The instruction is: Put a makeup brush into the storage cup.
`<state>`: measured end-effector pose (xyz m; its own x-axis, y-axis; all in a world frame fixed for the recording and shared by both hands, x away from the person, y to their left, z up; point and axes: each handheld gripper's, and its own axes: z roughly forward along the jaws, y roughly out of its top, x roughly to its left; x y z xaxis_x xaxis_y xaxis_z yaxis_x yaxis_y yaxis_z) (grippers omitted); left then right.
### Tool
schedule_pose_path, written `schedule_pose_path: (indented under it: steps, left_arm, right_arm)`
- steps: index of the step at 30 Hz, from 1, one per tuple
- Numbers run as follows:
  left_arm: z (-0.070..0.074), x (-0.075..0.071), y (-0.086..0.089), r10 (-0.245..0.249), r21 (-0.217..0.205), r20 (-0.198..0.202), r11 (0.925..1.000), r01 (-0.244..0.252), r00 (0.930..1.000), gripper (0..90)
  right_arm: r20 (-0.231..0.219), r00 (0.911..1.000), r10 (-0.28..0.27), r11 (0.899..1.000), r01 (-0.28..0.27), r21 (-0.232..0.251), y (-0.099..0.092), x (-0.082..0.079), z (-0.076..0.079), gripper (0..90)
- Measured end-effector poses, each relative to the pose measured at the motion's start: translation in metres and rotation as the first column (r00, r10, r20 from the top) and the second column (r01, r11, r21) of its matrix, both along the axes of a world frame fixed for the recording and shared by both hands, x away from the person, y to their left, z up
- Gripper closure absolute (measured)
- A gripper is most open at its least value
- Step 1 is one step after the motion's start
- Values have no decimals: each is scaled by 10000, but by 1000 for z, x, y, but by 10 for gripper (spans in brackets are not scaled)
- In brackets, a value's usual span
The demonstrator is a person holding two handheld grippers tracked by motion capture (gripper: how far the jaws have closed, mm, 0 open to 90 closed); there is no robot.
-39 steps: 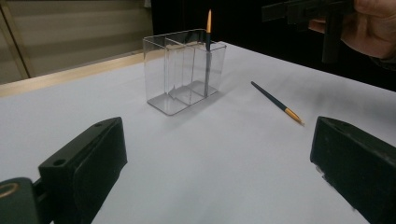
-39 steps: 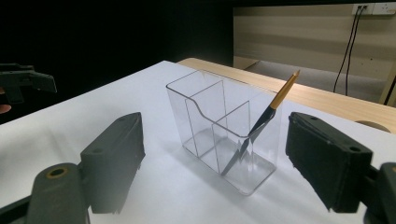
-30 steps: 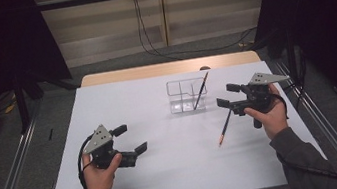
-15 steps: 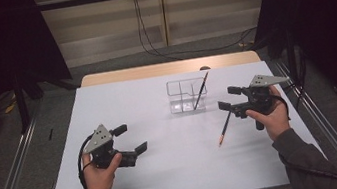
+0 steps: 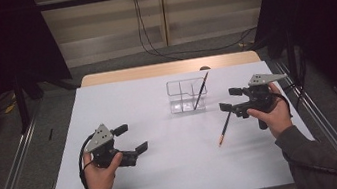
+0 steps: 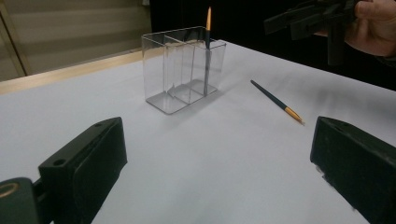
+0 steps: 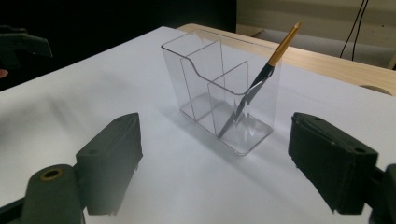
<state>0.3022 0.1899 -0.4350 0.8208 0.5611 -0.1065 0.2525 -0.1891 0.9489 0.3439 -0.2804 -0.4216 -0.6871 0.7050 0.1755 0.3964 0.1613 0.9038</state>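
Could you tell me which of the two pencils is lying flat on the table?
The pencil near the right tongs; the other pencil leans in the clear holder.

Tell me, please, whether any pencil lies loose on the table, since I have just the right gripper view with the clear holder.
Observer: Yes, a second pencil lies flat on the table, near the right tongs and apart from the holder.
Operator: Which way does its orange tip point?
Observer: Toward the person's edge of the table; its dark end lies by the right tongs.
Operator: Are the left tongs holding anything?
Observer: No, the left tongs stand open with nothing between them.
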Motion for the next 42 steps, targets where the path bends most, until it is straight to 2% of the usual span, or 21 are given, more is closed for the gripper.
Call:
schedule_pose_path:
  steps: [3,4,5,7,9,13,21,32,42]
  left_arm:
    - [0,0,0,-177,-93,10,9998,177,9998,34]
    - [0,-1,-1,62,31,25,10000,-62,10000,34]
    - [1,-1,-1,39,56,28,10000,-39,10000,34]
    - [0,0,-1,-226,-71,29,9997,226,9997,34]
    - [0,-1,-1,6,65,15,10000,-6,10000,34]
    - [0,-1,-1,19,58,0,10000,-19,10000,34]
    - [0,-2,0,30,21,-28,10000,-30,10000,34]
    - [1,-3,2,28,59,-17,10000,-28,10000,34]
    - [1,-3,2,36,-9,-56,10000,-36,10000,34]
  right_arm:
    - [-232,9996,145,9998,-149,-163,0,1,1,168]
    - [-332,9993,165,9996,-172,-234,0,2,1,165]
    - [-425,9988,243,9992,-257,-317,0,3,1,163]
    - [-652,9974,317,9982,-349,-483,0,4,1,163]
    - [-908,9948,459,9967,-517,-633,1,5,2,159]
    - [-1208,9908,606,9932,-719,-920,2,8,2,154]
    - [-1486,9857,791,9864,-989,-1313,4,12,4,146]
    - [-1981,9736,1138,9672,-1541,-2018,11,16,6,138]
    - [-2347,9624,1368,9422,-1995,-2692,16,20,6,134]
